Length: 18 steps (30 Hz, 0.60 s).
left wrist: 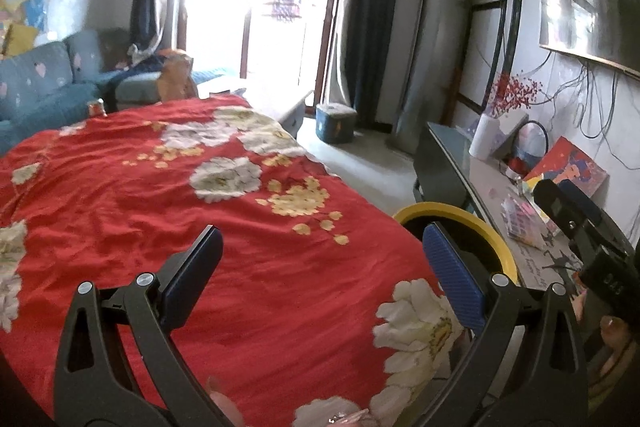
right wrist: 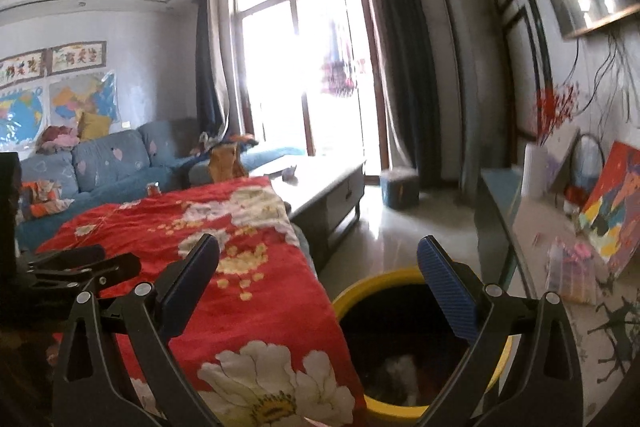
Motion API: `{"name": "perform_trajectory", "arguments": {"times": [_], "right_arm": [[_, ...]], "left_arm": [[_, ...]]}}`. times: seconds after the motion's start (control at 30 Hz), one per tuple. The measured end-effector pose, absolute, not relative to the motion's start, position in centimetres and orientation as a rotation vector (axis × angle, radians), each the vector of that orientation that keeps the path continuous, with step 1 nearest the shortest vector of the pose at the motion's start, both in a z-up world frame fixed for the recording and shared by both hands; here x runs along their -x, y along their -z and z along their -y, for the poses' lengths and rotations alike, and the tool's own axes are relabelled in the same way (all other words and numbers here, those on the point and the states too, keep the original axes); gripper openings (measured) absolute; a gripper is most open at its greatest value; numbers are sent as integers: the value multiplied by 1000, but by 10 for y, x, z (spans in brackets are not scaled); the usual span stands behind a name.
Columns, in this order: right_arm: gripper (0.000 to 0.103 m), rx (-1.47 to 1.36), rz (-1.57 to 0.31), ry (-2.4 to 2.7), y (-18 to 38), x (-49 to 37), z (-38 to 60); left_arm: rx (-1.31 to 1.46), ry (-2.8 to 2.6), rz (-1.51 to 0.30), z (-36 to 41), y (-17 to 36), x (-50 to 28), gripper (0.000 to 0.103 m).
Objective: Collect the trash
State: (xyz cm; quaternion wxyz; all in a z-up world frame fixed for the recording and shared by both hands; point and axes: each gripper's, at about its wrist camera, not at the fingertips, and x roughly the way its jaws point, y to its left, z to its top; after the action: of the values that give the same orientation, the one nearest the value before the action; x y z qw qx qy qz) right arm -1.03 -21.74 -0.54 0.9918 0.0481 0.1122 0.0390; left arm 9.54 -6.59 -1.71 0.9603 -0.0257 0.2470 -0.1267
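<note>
A yellow-rimmed trash bin point(right wrist: 400, 339) stands on the floor beside the table covered with a red flowered cloth point(left wrist: 180, 219). White crumpled trash point(right wrist: 400, 367) lies inside the bin. My right gripper point(right wrist: 318, 255) is open and empty, above the bin's near edge and the cloth's corner. My left gripper point(left wrist: 322, 241) is open and empty over the red cloth; the bin's rim point(left wrist: 460, 215) shows behind its right finger. A small can point(left wrist: 96, 107) stands at the cloth's far edge, also in the right wrist view point(right wrist: 153, 188).
A blue sofa point(right wrist: 112, 159) sits behind the table, a low coffee table point(right wrist: 320, 183) toward the window. A side cabinet point(right wrist: 540, 247) on the right holds a white vase, pictures and a packet. A blue stool point(left wrist: 335, 123) stands on the floor.
</note>
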Motion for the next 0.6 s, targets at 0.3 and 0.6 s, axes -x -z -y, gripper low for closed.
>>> {"name": "perform_trajectory", "arguments": {"times": [0.3, 0.6], "right_arm": [[96, -65, -140, -42, 13, 22, 197], [96, -8, -93, -59, 23, 33, 180]], "left_arm": [[46, 204, -395, 45, 13, -67, 92], [53, 177, -333, 41, 18, -58, 92]]}}
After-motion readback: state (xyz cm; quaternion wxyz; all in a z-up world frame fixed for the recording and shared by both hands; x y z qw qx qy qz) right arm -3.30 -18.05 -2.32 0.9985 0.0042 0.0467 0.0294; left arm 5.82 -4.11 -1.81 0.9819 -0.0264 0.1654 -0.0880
